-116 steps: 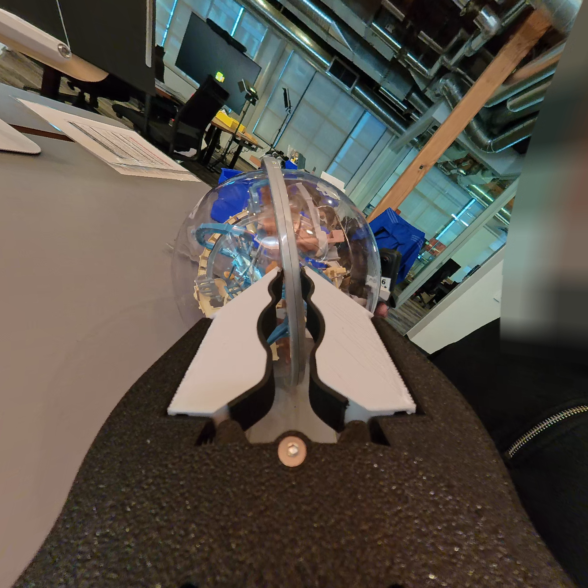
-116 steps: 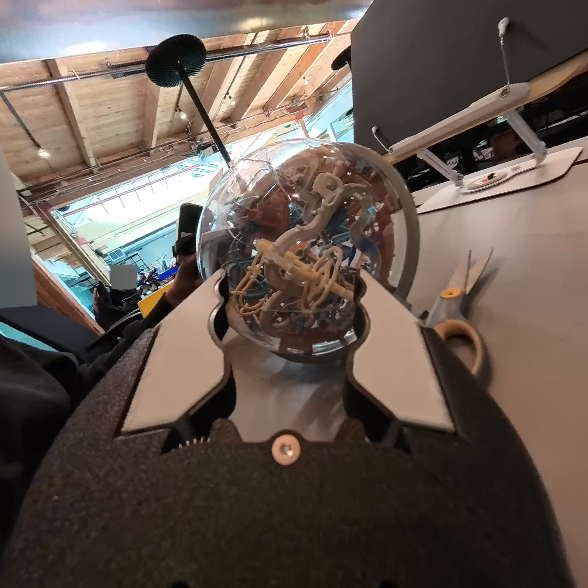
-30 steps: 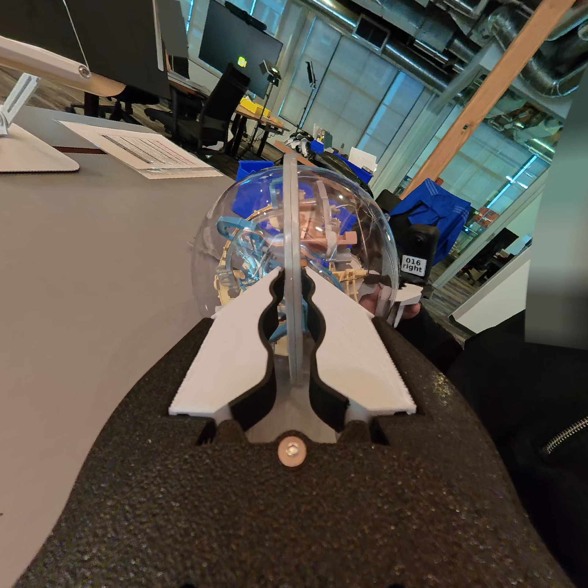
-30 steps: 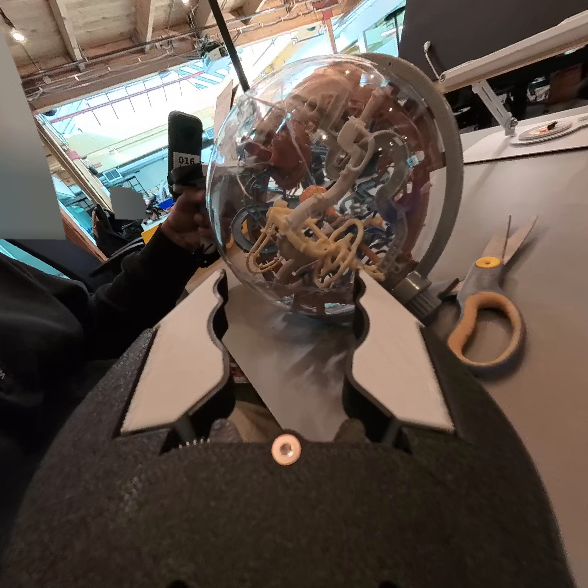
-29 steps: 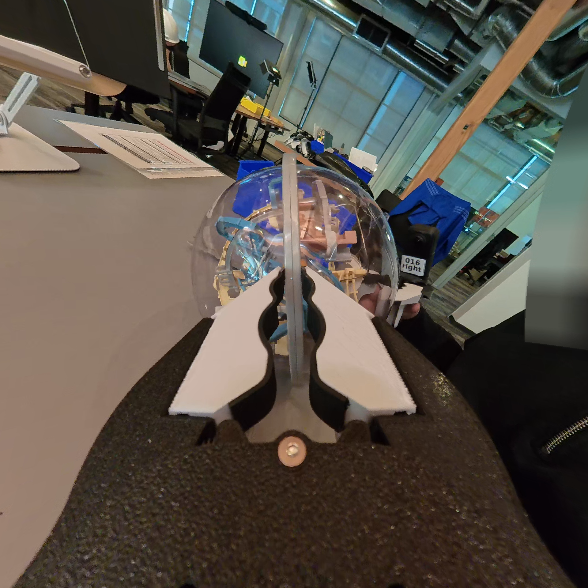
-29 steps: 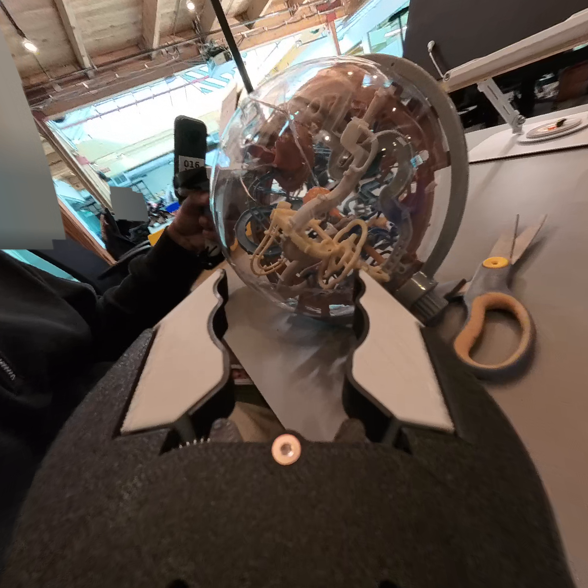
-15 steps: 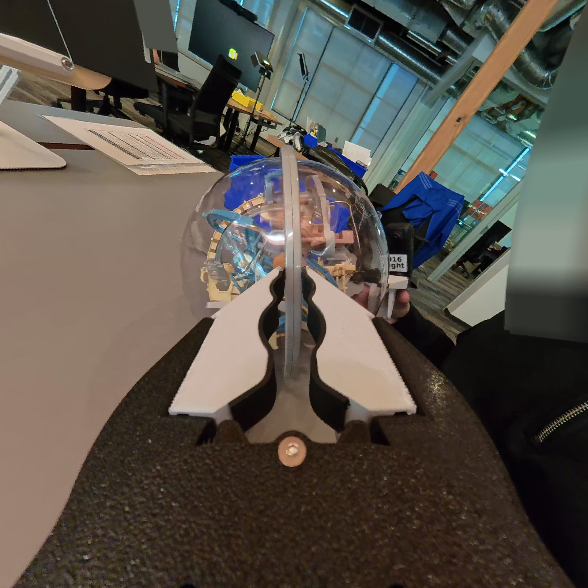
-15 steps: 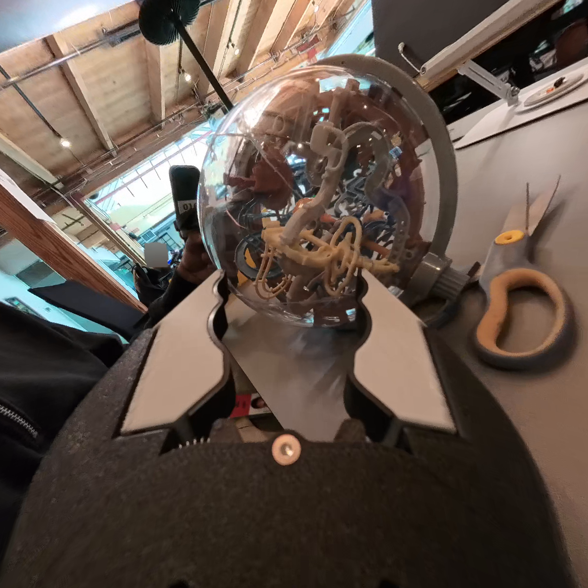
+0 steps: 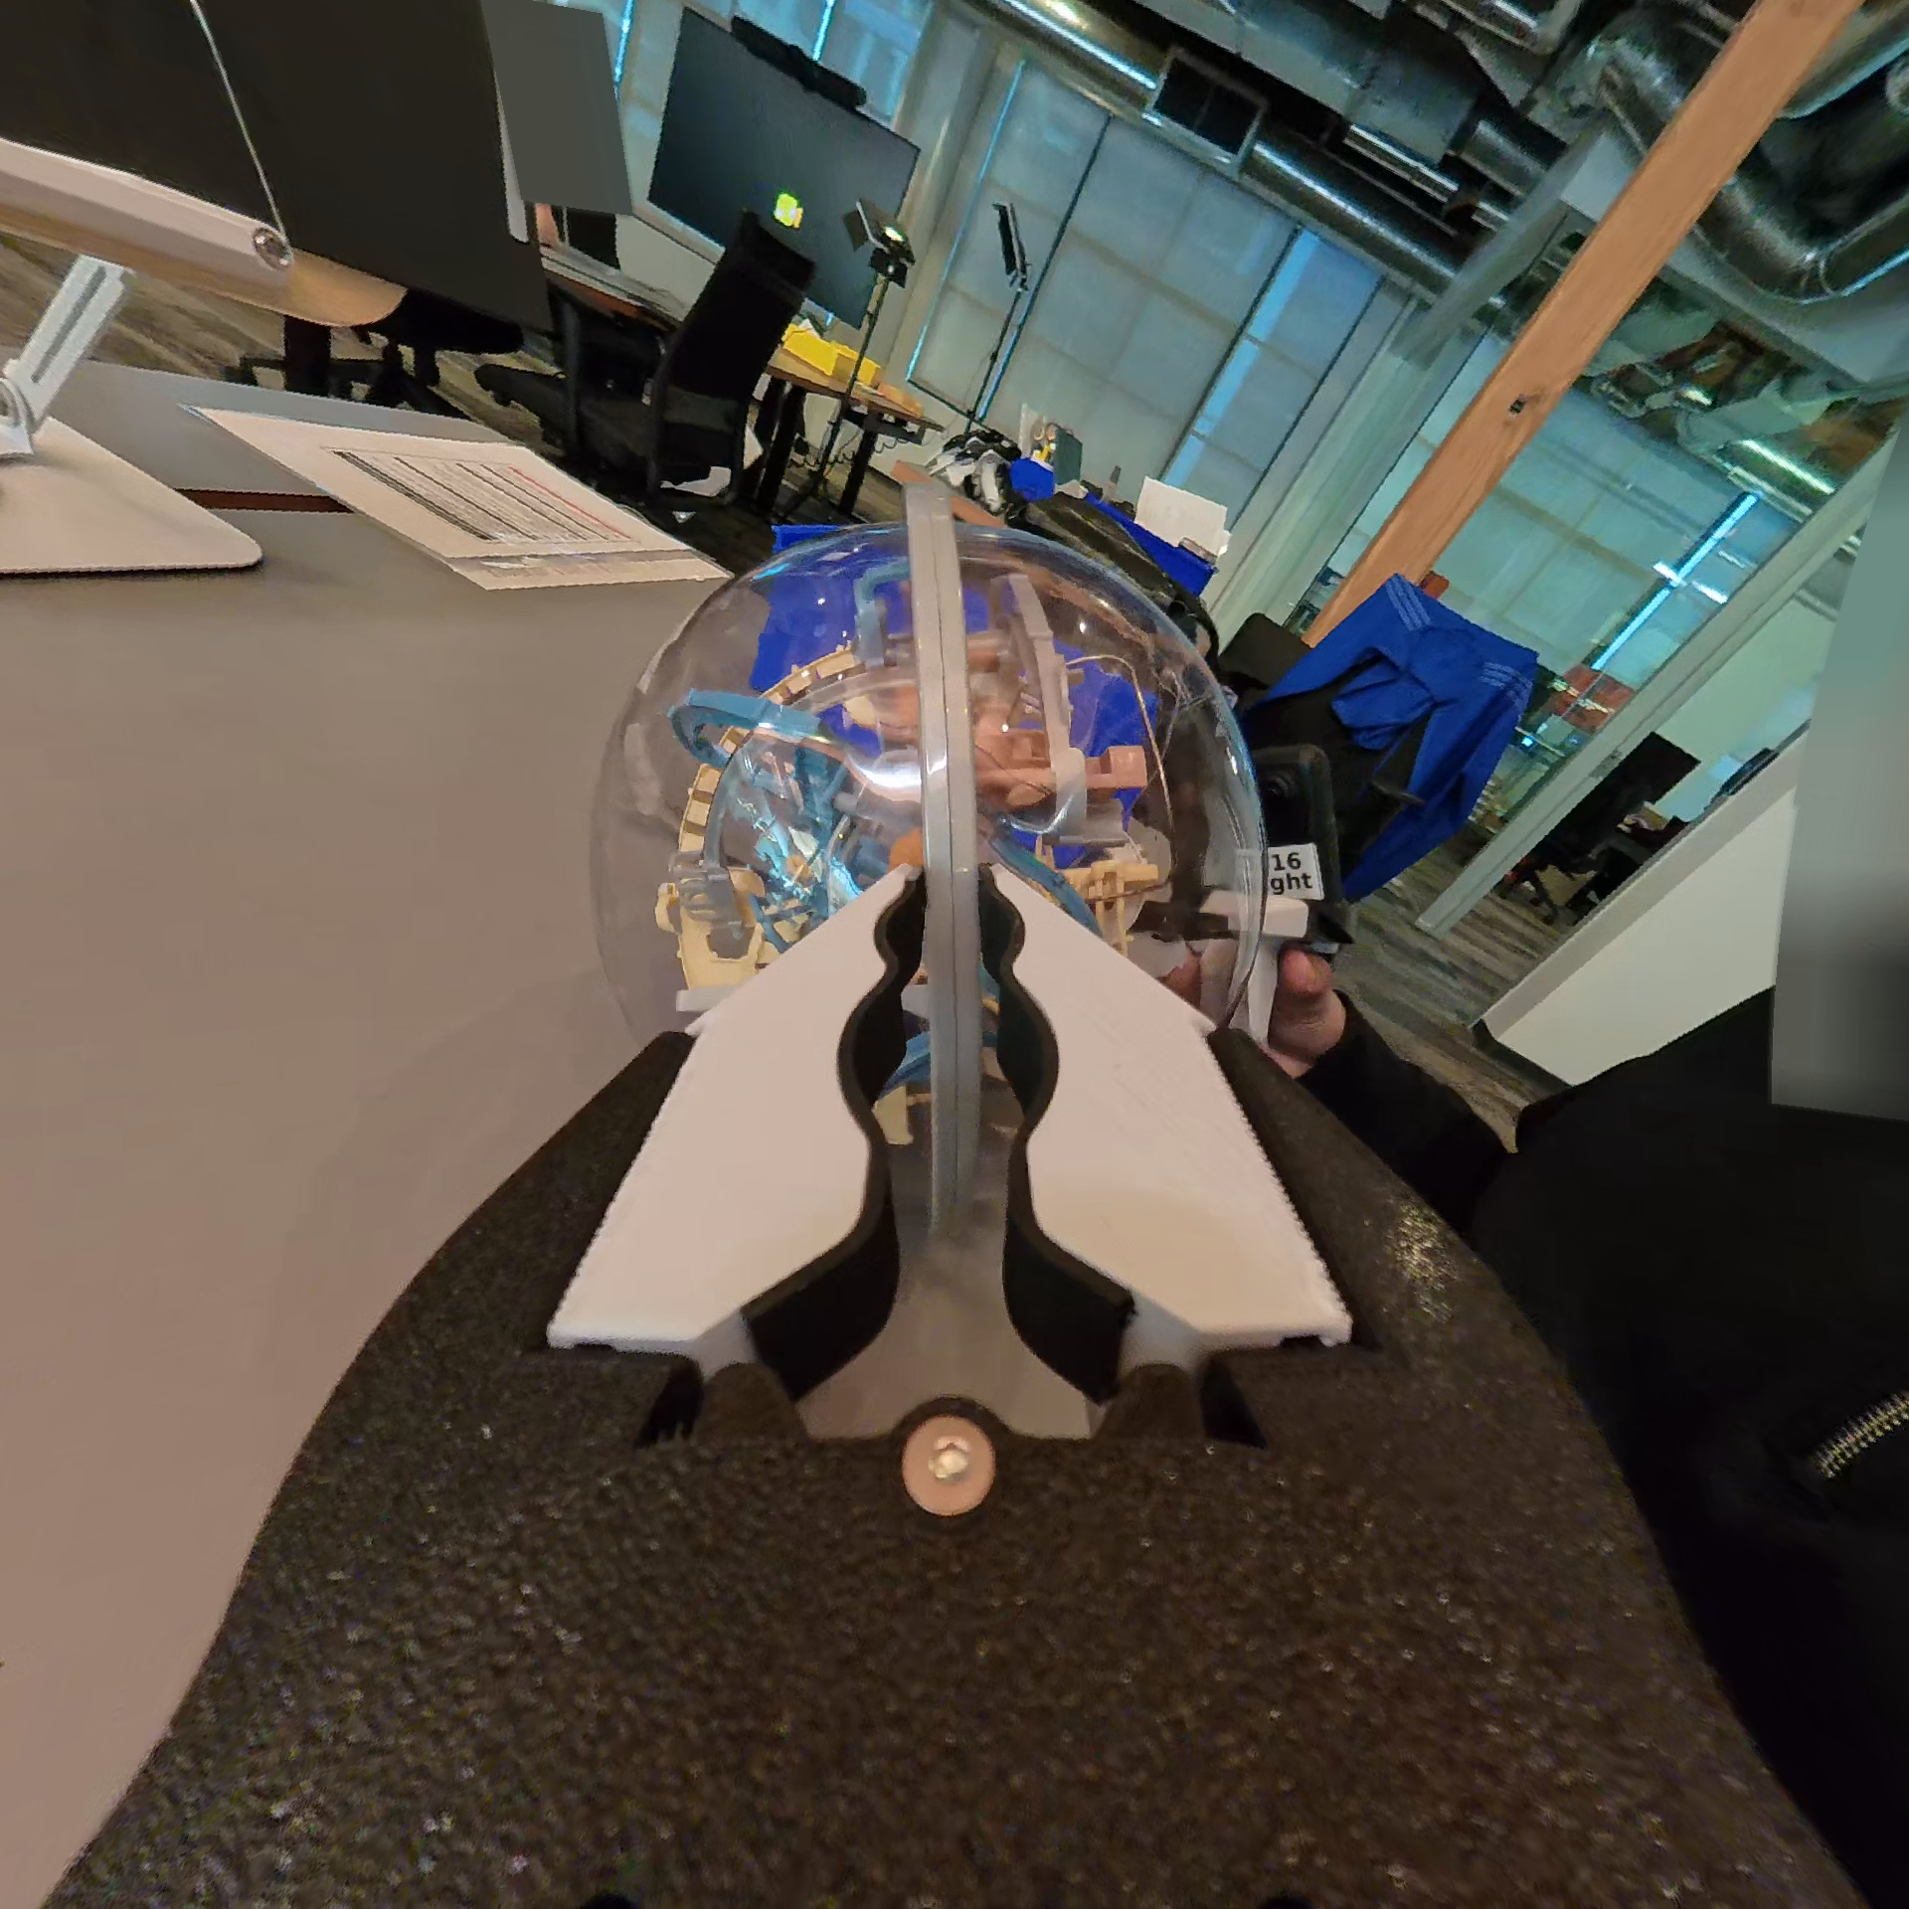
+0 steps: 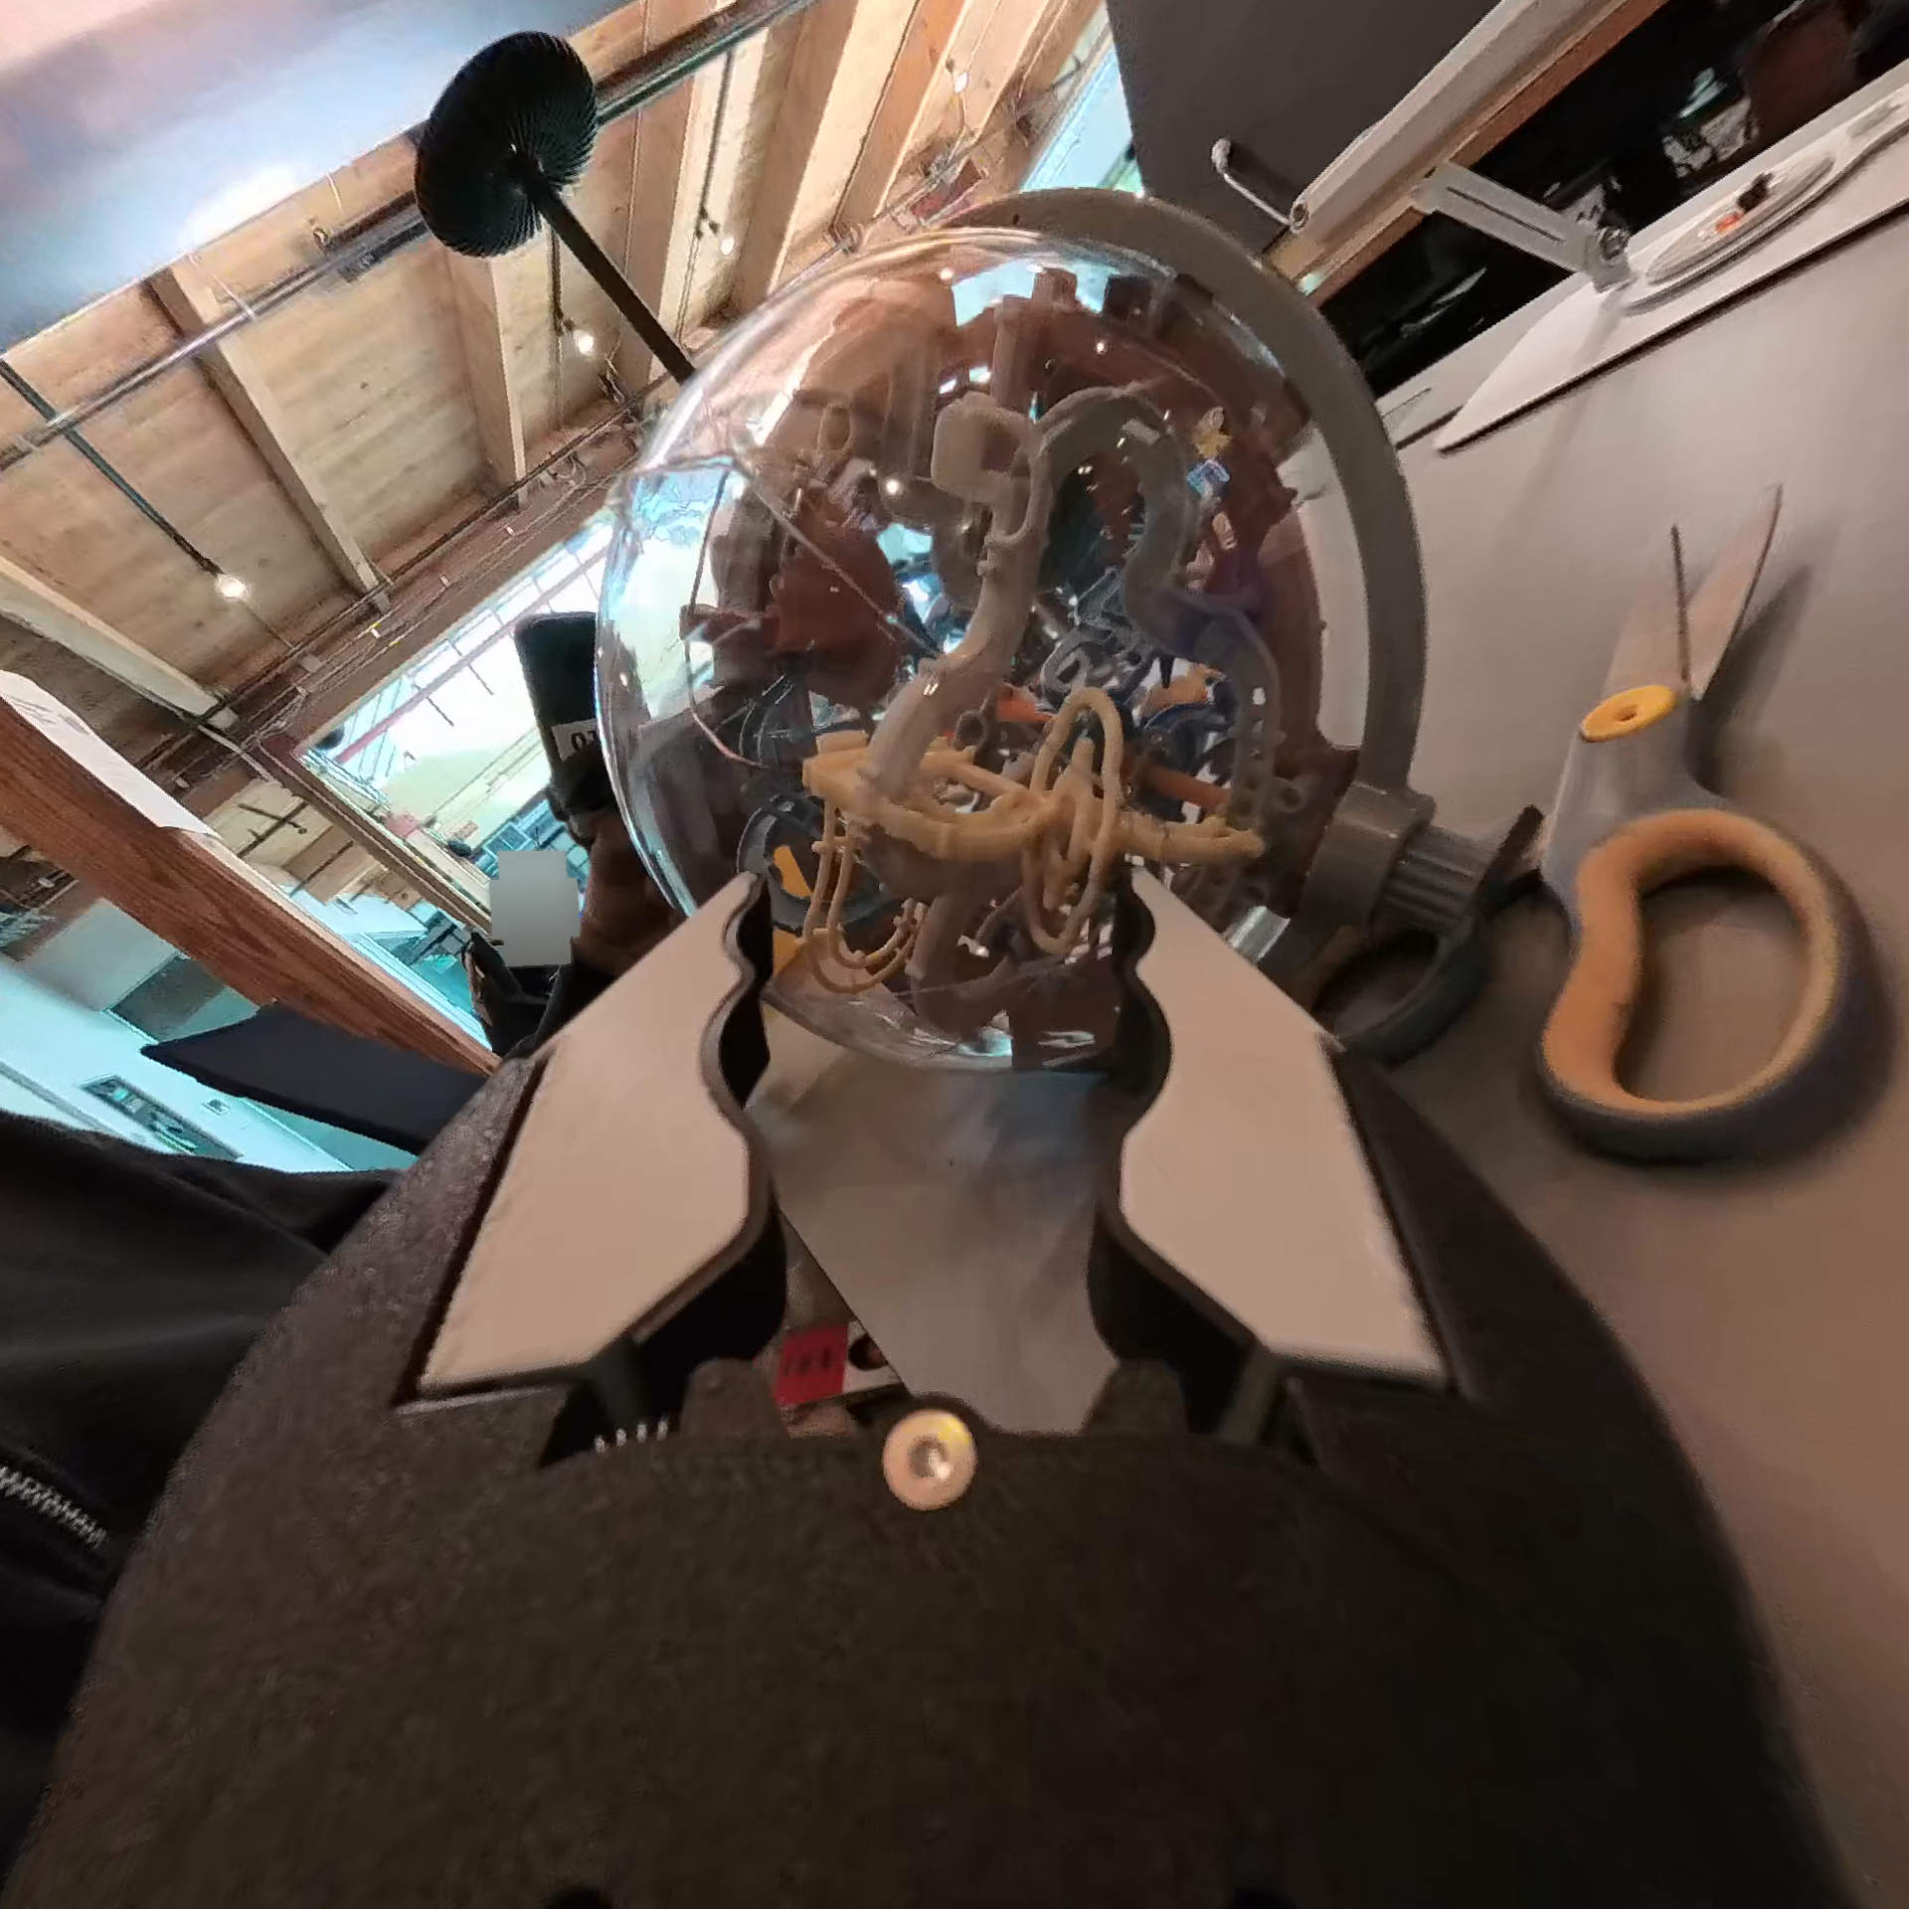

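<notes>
A clear plastic maze ball (image 9: 744, 744) with coloured tracks inside sits in a grey ring (image 9: 935, 671) just above the grey table (image 9: 258, 878). My left gripper (image 9: 948, 878) is shut on the ring's edge. My right gripper (image 10: 940, 894) has its jaws wide and pressed on either side of the ball (image 10: 930, 517), near its lower cap. The ring (image 10: 1374, 579) arcs round the ball's right side and ends in a grey knob (image 10: 1395, 857). One white finger of the right gripper (image 9: 1276, 930) shows behind the ball in the left wrist view.
Grey scissors with tan-lined handles (image 10: 1694, 930) lie on the table right of the ball. A printed sheet (image 9: 465, 506) and a white monitor stand (image 9: 93, 517) sit at the table's far side. A person's dark sleeve (image 9: 1704, 1291) is at the right. Across from one pair of fingers to the other is roughly 15 centimetres.
The right wrist view has tilted upward and drawn nearer the scissors. The ring has shifted round the ball in that view. Both grips are unchanged.
</notes>
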The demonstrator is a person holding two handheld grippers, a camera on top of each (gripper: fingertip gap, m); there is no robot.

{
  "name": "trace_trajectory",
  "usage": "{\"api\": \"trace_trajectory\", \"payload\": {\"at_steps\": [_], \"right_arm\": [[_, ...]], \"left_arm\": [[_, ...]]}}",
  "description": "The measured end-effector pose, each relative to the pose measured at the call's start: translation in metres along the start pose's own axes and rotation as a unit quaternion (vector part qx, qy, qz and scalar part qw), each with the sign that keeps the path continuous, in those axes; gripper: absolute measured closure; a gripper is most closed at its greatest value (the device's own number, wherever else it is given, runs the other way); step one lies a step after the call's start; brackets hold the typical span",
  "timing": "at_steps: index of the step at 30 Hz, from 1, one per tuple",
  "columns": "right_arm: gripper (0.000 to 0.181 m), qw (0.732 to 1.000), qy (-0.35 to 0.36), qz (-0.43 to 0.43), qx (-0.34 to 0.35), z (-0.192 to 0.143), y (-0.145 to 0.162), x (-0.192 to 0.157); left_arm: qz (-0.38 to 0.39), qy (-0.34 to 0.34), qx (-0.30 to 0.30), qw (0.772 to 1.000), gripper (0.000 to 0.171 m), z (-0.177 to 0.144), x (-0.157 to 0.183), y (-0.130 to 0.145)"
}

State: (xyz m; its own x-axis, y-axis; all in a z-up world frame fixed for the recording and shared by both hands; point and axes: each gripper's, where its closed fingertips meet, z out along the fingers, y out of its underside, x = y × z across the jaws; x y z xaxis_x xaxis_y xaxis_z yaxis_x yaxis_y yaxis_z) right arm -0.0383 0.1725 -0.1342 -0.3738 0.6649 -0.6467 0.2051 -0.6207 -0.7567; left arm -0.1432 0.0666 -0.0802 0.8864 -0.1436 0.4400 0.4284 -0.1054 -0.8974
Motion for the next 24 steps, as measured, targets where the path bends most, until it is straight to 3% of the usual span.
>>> {"api": "trace_trajectory", "payload": {"at_steps": [5, 6, 7, 9, 14, 22, 24], "right_arm": [[0.125, 1.0, 0.001, -0.002, -0.002, 0.001, -0.002, 0.0], [0.138, 1.0, 0.002, 0.006, 0.004, 0.0, -0.004, 0.0], [0.181, 1.0, -0.012, 0.013, 0.017, -0.002, -0.01, -0.001], [0.181, 0.995, -0.064, 0.072, 0.024, -0.001, -0.013, -0.012], [0.181, 0.999, 0.01, -0.036, 0.004, -0.001, -0.01, -0.006], [0.117, 0.991, 0.028, -0.122, 0.05, -0.008, -0.025, -0.011], [0.11, 0.985, 0.037, -0.165, 0.041, -0.006, -0.021, -0.011]], "left_arm": [[0.003, -0.012, -0.001, 1.0, 0.164, -0.002, -0.003, 0.0], [0.005, -0.021, -0.001, 1.0, 0.164, -0.003, -0.006, -0.001], [0.008, -0.032, -0.002, 0.999, 0.164, -0.004, -0.01, -0.001], [0.012, -0.027, -0.011, 0.999, 0.164, -0.003, -0.007, 0.002], [0.045, -0.061, -0.026, 0.997, 0.165, -0.002, -0.012, 0.003], [0.019, -0.048, -0.014, 0.999, 0.165, -0.003, -0.014, 0.002], [0.021, -0.047, -0.014, 0.999, 0.165, -0.003, -0.014, 0.002]]}}
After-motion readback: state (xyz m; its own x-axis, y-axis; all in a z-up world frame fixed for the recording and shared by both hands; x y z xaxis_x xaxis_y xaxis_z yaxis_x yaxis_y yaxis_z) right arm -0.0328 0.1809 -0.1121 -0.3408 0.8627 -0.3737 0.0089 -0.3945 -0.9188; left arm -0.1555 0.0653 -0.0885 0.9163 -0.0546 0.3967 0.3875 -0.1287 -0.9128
